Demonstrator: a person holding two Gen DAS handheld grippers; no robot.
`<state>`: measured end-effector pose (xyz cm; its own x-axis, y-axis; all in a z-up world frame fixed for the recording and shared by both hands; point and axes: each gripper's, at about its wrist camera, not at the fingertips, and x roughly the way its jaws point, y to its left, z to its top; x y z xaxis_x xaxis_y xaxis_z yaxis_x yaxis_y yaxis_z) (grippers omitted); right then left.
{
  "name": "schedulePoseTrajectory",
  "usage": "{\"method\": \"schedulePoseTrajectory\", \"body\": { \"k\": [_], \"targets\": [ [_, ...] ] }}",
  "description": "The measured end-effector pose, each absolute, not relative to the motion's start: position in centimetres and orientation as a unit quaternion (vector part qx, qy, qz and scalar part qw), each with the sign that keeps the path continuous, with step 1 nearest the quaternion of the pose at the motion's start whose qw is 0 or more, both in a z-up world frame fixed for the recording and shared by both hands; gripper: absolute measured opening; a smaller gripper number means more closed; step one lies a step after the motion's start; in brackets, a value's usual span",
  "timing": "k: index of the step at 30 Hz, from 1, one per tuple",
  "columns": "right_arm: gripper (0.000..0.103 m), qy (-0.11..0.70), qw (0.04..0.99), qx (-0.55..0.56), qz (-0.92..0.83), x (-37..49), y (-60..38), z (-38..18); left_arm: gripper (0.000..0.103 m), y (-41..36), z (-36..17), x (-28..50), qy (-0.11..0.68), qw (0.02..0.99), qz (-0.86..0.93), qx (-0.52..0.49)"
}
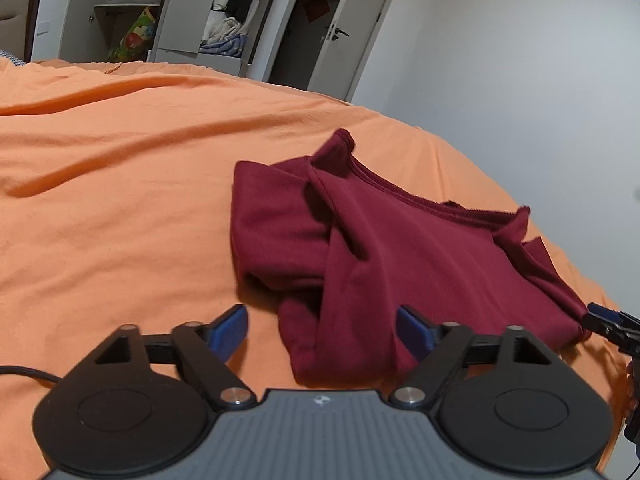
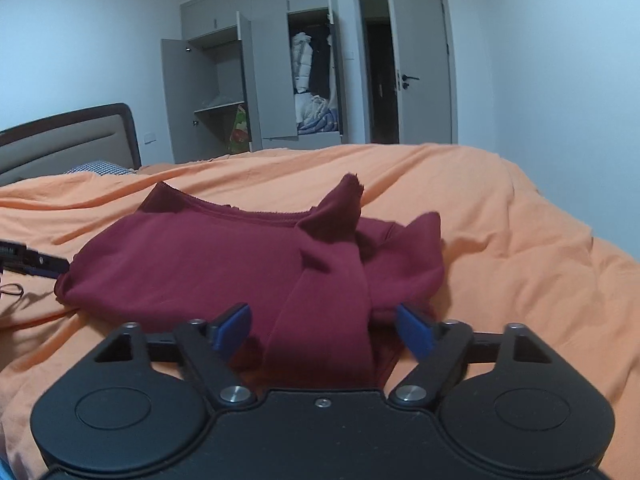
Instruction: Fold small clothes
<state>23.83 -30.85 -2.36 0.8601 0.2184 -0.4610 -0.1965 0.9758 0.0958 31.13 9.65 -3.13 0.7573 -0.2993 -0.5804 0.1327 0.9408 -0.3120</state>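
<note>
A dark red garment point(image 1: 400, 248) lies partly folded on the orange bedsheet point(image 1: 120, 200), its neckline toward the far side. My left gripper point(image 1: 323, 330) is open, its blue fingertips point(image 1: 234, 328) on either side of the garment's near edge without clamping it. At the garment's right corner, the right gripper point(image 1: 610, 324) shows at the frame edge. In the right wrist view the garment point(image 2: 192, 264) has a folded sleeve strip running toward me between the fingers of my open right gripper point(image 2: 324, 327). The left gripper point(image 2: 36, 262) sits by the garment's left corner.
The orange bed point(image 2: 520, 260) stretches wide to both sides of the garment. A headboard point(image 2: 68, 140) and a patterned pillow point(image 2: 100, 169) are at the far left. Behind the bed stand an open wardrobe point(image 2: 256, 80) and an open door point(image 2: 420, 64). A black cable point(image 1: 28, 372) trails over the sheet.
</note>
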Motion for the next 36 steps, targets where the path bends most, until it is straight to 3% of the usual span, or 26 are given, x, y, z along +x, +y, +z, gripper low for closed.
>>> {"method": "schedulePoseTrajectory", "body": {
  "k": [4,8,11,12,16,21,32,34,36],
  "targets": [
    [0.058,0.243,0.965,0.054,0.088,24.0,-31.1,-2.5,0.059,9.5,-3.4,30.7,0.328,0.929,-0.114,-0.127],
    [0.045,0.254,0.961,0.045,0.096,24.2,-30.8,-2.8,0.051,9.8,-3.3,30.6,0.327,0.925,-0.123,-0.147],
    [0.018,0.26,0.96,0.029,0.096,24.0,-30.3,-2.9,0.026,9.3,-3.1,30.9,0.341,0.921,-0.13,-0.139],
    [0.011,0.258,0.961,0.028,0.096,23.9,-30.3,-2.8,0.008,8.9,-2.9,30.9,0.34,0.921,-0.134,-0.133],
    [0.008,0.234,0.967,0.037,0.09,23.7,-30.9,-1.3,0.006,8.6,-1.1,29.9,0.302,0.935,-0.122,-0.141],
    [0.008,0.21,0.967,0.124,0.08,24.2,-34.0,0.7,0.005,9.8,0.8,28.5,0.265,0.939,-0.092,-0.196],
    [0.009,0.284,0.934,0.211,0.052,23.8,-36.5,-4.0,0.005,10.3,-3.8,28.0,0.334,0.911,-0.058,-0.236],
    [0.0,0.284,0.935,0.212,0.031,23.5,-37.0,-3.9,0.005,10.2,-3.5,28.0,0.332,0.913,-0.056,-0.232],
    [0.0,0.277,0.937,0.211,0.019,23.0,-37.9,-3.5,0.005,10.2,-2.8,28.0,0.325,0.916,-0.059,-0.227]
  ]
}}
